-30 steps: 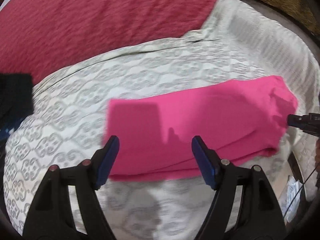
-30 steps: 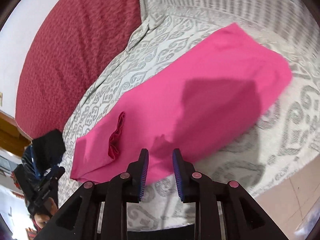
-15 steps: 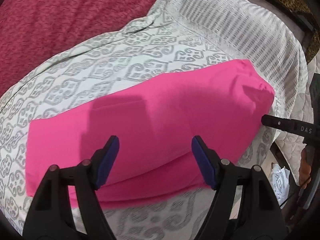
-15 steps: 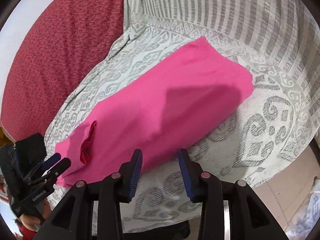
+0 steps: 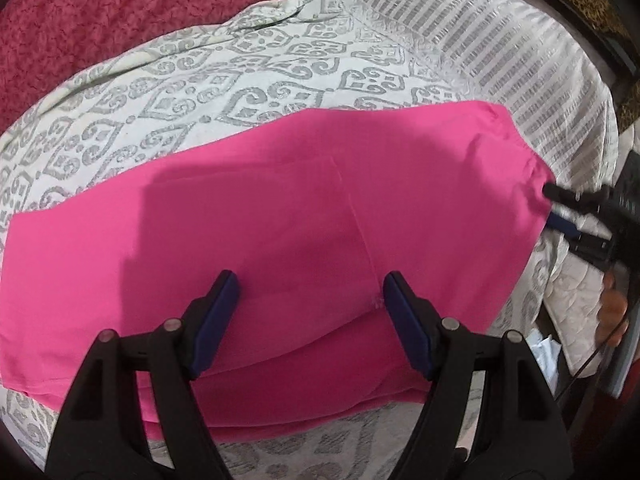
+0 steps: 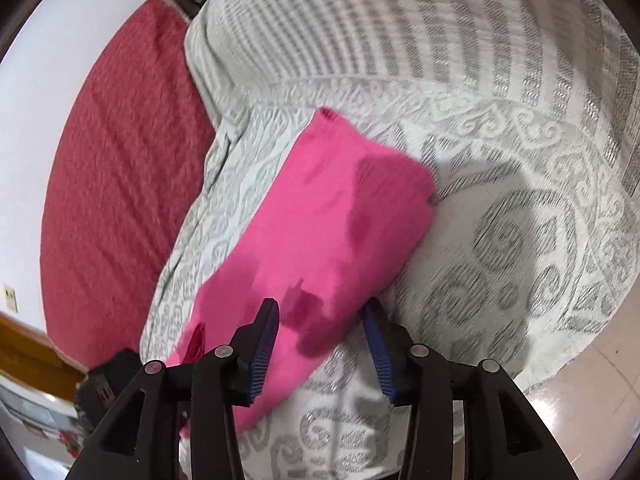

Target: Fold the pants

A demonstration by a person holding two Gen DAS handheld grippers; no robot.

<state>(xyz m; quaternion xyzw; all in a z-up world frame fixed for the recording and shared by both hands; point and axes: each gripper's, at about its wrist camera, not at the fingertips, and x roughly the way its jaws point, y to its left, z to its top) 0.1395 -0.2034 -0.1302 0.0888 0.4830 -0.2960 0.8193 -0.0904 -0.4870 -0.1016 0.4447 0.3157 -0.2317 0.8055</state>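
Pink pants (image 5: 304, 216) are laid as a long folded band across the patterned grey-white bedspread (image 5: 248, 80), one short end near the striped border at the bed's corner edge, the other short end running toward the red blanket (image 5: 100, 12) side; a lower layer is seen peeking out along the near long edge, so the stack is not squared. Left gripper (image 5: 308, 300) is held released, jaws wide, nothing pinched, hovering over the middle of the near long edge beside a faint seam line. Right gripper (image 6: 320, 320) is also released; its jaws have just been opening, and the near corner of the pants' short end is seen between them but not pressed by the pads. In the left wrist view the right gripper's tips are seen just beside the short end by the bed corner. Step in hand is judged as regrasp for the next cross fold. To be done well: both layers should be caught together at the short end, pads set deep enough past the hem so the lower layer is not left behind; the left grip should be taken on the same long edge so the cloth is lifted evenly; the end should be carried low and flat toward the far short end, edges matched before release; a wrinkle near the striped border should be smoothed
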